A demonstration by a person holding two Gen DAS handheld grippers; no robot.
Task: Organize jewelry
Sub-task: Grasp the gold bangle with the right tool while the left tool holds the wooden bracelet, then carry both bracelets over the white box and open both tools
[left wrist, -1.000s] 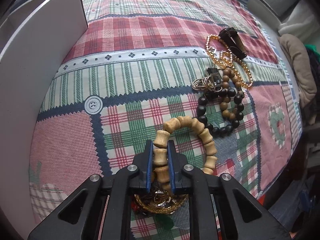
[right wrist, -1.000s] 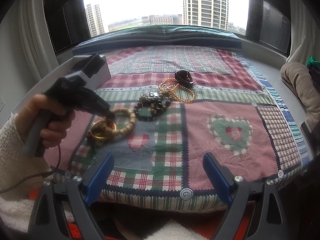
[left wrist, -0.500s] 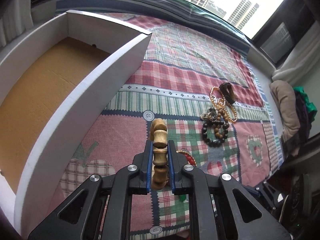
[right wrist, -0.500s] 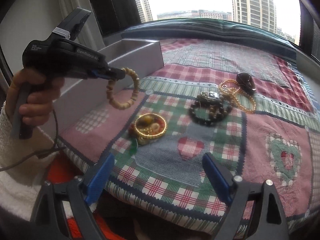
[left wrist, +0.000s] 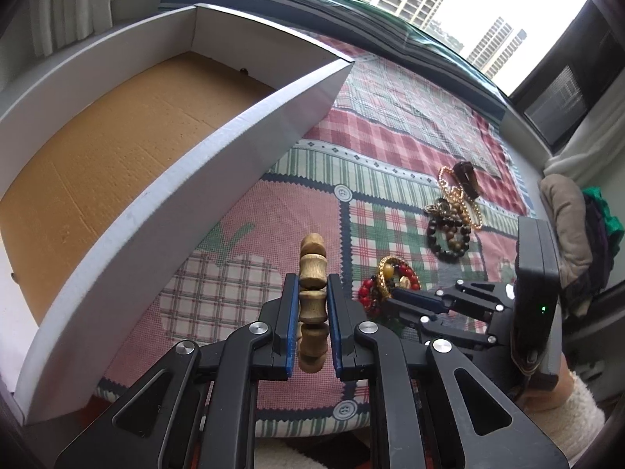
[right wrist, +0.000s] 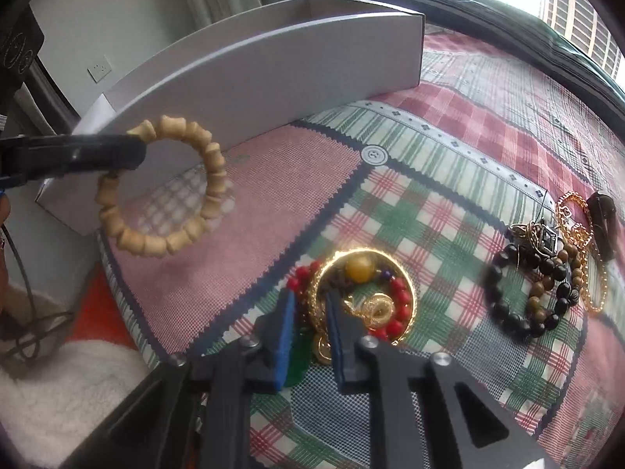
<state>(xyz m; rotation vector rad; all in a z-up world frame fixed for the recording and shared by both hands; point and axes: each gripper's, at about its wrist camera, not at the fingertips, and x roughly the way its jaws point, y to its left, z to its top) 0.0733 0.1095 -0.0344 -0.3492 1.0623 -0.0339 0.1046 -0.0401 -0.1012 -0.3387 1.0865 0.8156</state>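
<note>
My left gripper (left wrist: 310, 285) is shut on a pale wooden bead bracelet (left wrist: 312, 269) and holds it in the air beside the white cardboard box (left wrist: 218, 144); the bracelet hangs as a full ring in the right wrist view (right wrist: 168, 191). My right gripper (right wrist: 308, 305) is down on the quilt, its jaws narrow around the rim of a gold bangle (right wrist: 363, 297) in a pile with red beads (right wrist: 398, 297). Black and brown bead bracelets (right wrist: 531, 289), a gold chain (right wrist: 586, 250) and a dark piece (right wrist: 603, 215) lie further right.
The box has a brown floor (left wrist: 109, 156) and tall white walls, at the left of the patchwork quilt (left wrist: 390, 144). A window sill and dark frame run along the far edge. A beige cushion (left wrist: 566, 226) lies at the right.
My left gripper has carried the wooden bracelet up and left, nearer the box. My right gripper has dropped to the gold bangle pile and narrowed from wide open.
</note>
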